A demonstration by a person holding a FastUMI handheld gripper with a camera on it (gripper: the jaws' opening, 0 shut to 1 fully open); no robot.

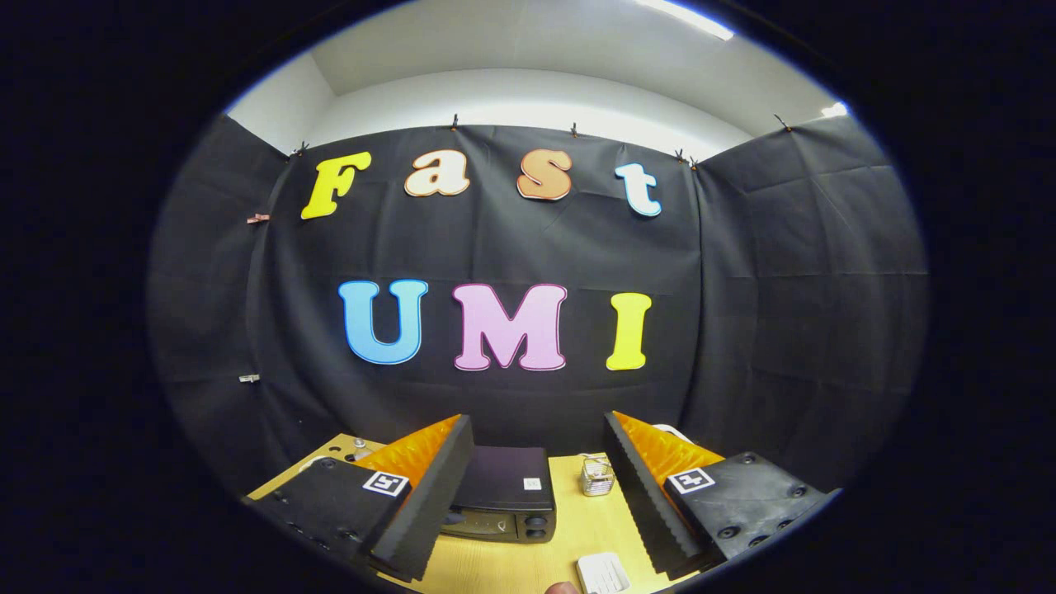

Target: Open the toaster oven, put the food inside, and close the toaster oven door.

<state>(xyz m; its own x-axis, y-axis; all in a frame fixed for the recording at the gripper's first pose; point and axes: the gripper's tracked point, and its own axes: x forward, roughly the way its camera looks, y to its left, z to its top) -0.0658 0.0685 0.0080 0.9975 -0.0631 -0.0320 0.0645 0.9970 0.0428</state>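
Note:
A dark toaster oven (505, 493) stands on the wooden table (577, 528) below and ahead of my gripper (538, 437), partly behind the left finger. Its top and control knobs face me and its door looks closed. My gripper is held high above the table, open, with nothing between its fingers. A small white ridged item (602, 572) lies on the table near me, between the fingers; I cannot tell whether it is the food.
A small wire basket (597, 476) sits to the right of the oven. A white object (672, 431) peeks out behind the right finger. Metal fittings (356, 450) sit at the table's far left corner. Black cloth walls close in the booth.

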